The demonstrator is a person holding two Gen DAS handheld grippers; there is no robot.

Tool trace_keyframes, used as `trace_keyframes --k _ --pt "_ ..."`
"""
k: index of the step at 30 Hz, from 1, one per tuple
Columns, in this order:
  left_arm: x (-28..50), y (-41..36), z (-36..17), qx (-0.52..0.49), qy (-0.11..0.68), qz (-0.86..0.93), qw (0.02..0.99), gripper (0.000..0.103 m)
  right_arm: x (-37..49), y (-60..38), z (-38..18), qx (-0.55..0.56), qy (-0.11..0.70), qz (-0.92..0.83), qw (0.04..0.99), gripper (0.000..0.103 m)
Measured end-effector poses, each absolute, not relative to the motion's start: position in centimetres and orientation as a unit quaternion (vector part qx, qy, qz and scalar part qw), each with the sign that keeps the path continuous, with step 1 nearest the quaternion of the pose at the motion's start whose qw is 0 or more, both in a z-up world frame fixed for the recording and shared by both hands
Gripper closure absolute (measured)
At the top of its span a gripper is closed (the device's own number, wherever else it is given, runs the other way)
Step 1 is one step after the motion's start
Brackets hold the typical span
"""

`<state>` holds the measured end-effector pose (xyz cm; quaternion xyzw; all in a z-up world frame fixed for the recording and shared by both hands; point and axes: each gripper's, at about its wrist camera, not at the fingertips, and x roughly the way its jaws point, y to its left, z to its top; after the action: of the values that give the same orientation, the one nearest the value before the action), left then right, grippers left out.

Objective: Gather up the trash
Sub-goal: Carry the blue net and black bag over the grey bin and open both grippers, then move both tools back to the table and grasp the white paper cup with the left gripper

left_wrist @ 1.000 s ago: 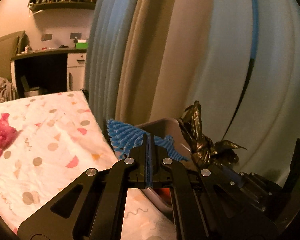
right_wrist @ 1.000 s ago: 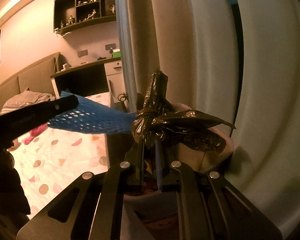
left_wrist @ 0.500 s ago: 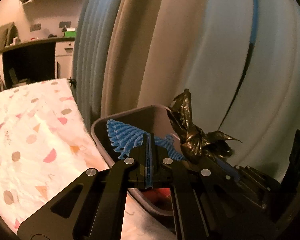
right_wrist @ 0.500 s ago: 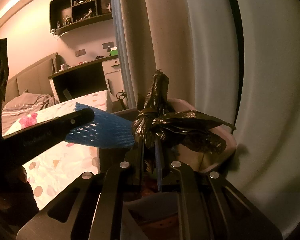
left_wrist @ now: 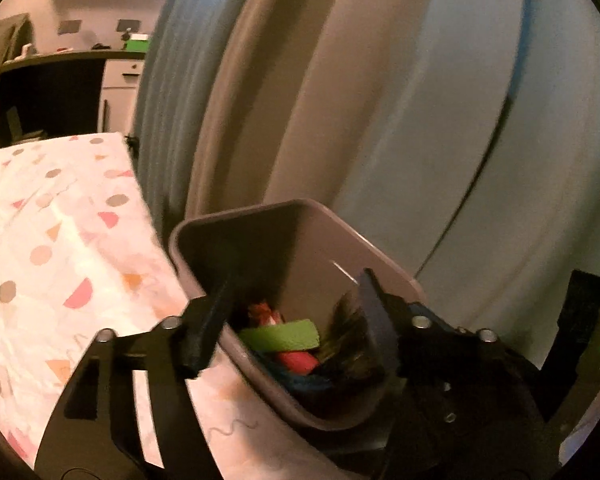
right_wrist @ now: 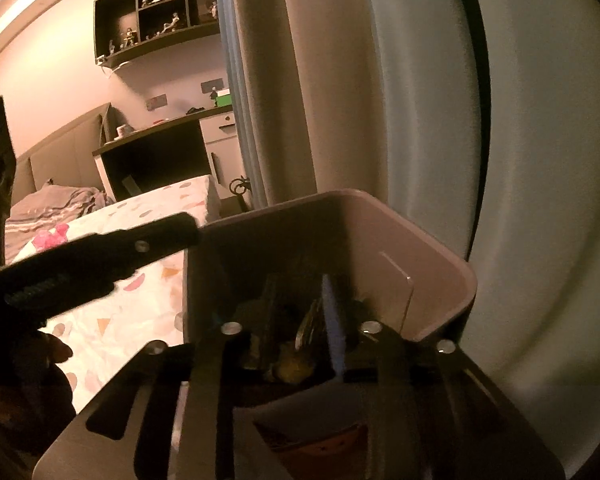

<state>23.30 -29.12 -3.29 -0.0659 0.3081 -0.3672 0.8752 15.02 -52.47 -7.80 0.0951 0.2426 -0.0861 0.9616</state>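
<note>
A grey-brown bin [left_wrist: 236, 216] stands beside the bed, seen from above in both wrist views. My left gripper [left_wrist: 296, 280] hovers over its mouth with jaws opening wide and nothing between them. Inside lie a green strip [left_wrist: 280, 336], a red piece [left_wrist: 296, 362], the blue foam net [left_wrist: 300, 382] and the black plastic bag [left_wrist: 348, 340]. My right gripper [right_wrist: 300, 308] reaches into the bin [right_wrist: 440, 248], its jaws opening. The black bag [right_wrist: 306, 328] sags loose between its fingers, and the pads do not press on it. The left gripper [right_wrist: 180, 228] crosses the right wrist view at the left.
The bed with a dotted, patterned sheet [left_wrist: 60, 240] lies left of the bin, and a pink crumpled thing [right_wrist: 52, 236] rests on it farther back. Curtains [left_wrist: 260, 80] hang close behind the bin. A desk [right_wrist: 160, 152] and wall shelves [right_wrist: 160, 20] stand at the far wall.
The left jaws have opened and the blue net has dropped into the bin. The right jaws have parted and the black bag has sunk inside. The left gripper has dipped toward the bin.
</note>
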Motion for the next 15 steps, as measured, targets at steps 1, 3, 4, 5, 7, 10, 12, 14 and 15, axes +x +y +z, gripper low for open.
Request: trace_keyframes --k 1,3,4,5,7,10,12,14,15 --pt "23.3 -28.8 -3.2 -0.07 0.309 -0.362 0.877 0.028 14.9 -52.4 -7.8 0.095 0.242 -0.089 0.962 0.075" --pt "23.3 -28.1 -3.1 -0.077 0.308 -0.357 0.879 0.022 14.7 -52.5 -7.7 0.099 0.24 -0.092 0.961 0.072" --pt "23.1 -27.8 -3.0 -0.076 0.306 -0.353 0.881 0.021 14.5 -52.6 -7.6 0.1 0.238 -0.093 0.962 0.067" --pt "23.0 -27.5 -2.9 -0.073 0.303 -0.348 0.884 0.019 14.3 -52.6 -7.5 0.101 0.235 -0.095 0.962 0.062" --pt "22.4 -26.6 -2.6 -0.067 0.294 -0.335 0.893 0.017 13.8 -52.3 -7.2 0.097 0.227 -0.099 0.964 0.057" --pt "21.8 -24.8 -2.3 -0.062 0.286 -0.303 0.907 0.015 13.2 -51.9 -6.7 0.092 0.214 -0.105 0.967 0.044" --pt "21.6 -23.2 -2.3 -0.066 0.286 -0.277 0.915 0.015 12.9 -51.6 -6.4 0.09 0.207 -0.103 0.969 0.037" --pt "21.5 -21.5 -2.2 -0.073 0.288 -0.257 0.919 0.015 12.6 -51.0 -6.1 0.088 0.2 -0.103 0.97 0.028" --pt "21.4 -20.5 -2.1 -0.074 0.289 -0.246 0.922 0.015 12.4 -50.4 -5.9 0.086 0.196 -0.099 0.972 0.027"
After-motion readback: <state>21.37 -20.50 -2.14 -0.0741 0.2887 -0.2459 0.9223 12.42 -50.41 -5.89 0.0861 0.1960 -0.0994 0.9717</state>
